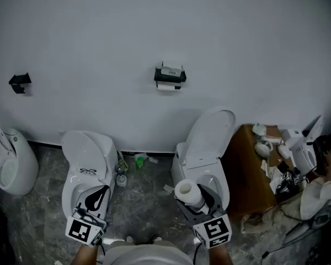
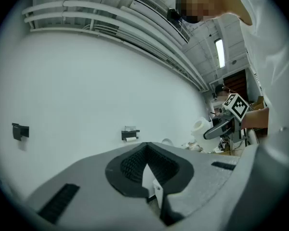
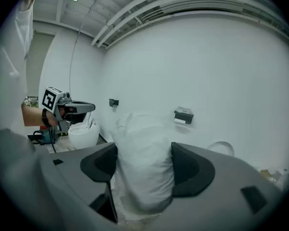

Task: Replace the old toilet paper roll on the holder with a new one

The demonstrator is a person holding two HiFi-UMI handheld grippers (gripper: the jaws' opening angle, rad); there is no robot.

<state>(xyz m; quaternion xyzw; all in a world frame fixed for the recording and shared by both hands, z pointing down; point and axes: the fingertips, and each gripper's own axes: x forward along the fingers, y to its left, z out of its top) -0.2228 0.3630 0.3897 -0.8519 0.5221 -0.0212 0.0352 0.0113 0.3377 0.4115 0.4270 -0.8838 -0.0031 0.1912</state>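
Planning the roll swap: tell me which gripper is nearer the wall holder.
Right. The right gripper, holding the new roll, is nearly in line with the holder, just to its right. The left gripper, jaws shut, stands farther off to the left.

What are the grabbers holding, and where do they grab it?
The right gripper squeezes the toilet paper roll by its round sides. The left gripper is shut and empty.

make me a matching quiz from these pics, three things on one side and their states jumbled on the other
Things:
1. left gripper
2. right gripper
3. holder

States:
A. fixed to the wall, old roll in it
B. jaws together, nothing between them
C. clamped on the new roll

Pairs: 1-B, 2-C, 3-A
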